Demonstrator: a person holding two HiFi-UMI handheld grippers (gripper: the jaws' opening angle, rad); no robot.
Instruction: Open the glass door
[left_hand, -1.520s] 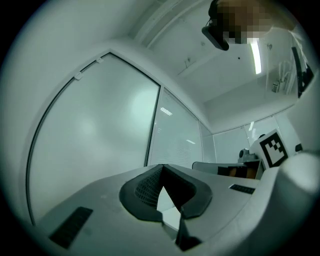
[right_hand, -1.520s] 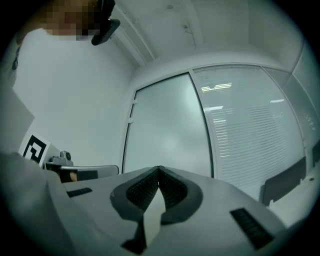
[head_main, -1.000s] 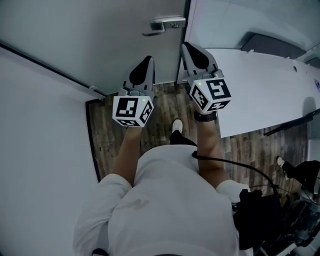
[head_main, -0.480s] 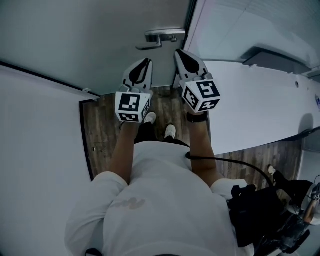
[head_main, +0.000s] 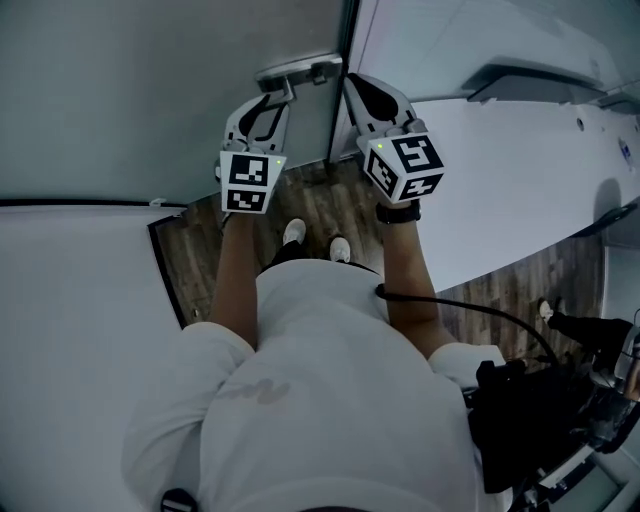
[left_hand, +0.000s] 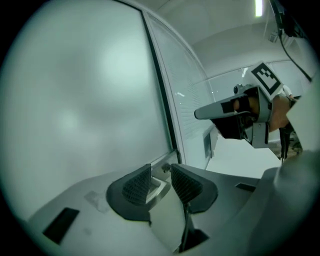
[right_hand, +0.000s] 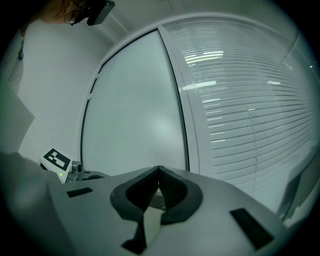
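**Left gripper at the door handle, its jaws spread around the lever**

A person stands close in front of the glass door (head_main: 150, 90), which is frosted and closed, its dark edge running beside a white partition with blinds (right_hand: 250, 100). The metal door handle (head_main: 298, 71) sits at the right edge of the door, straight ahead of the person's two outstretched arms.

The left gripper (head_main: 268, 100) is at the handle. Its jaws have just been opening and now stand spread, with the end of the lever between the two ribbed pads. In the left gripper view the lever lies close to the left pad (left_hand: 136, 186), but I cannot tell whether it touches; the right pad is clearly apart from it, so nothing is pinched.

The right gripper (head_main: 352, 82) is held just beside the left one, to the right of the handle and near the door frame. Its jaws are pressed together, tip against tip, with nothing between them.

Below the arms the wooden floor (head_main: 200, 250) shows, with the person's white shoes (head_main: 293, 232) on it
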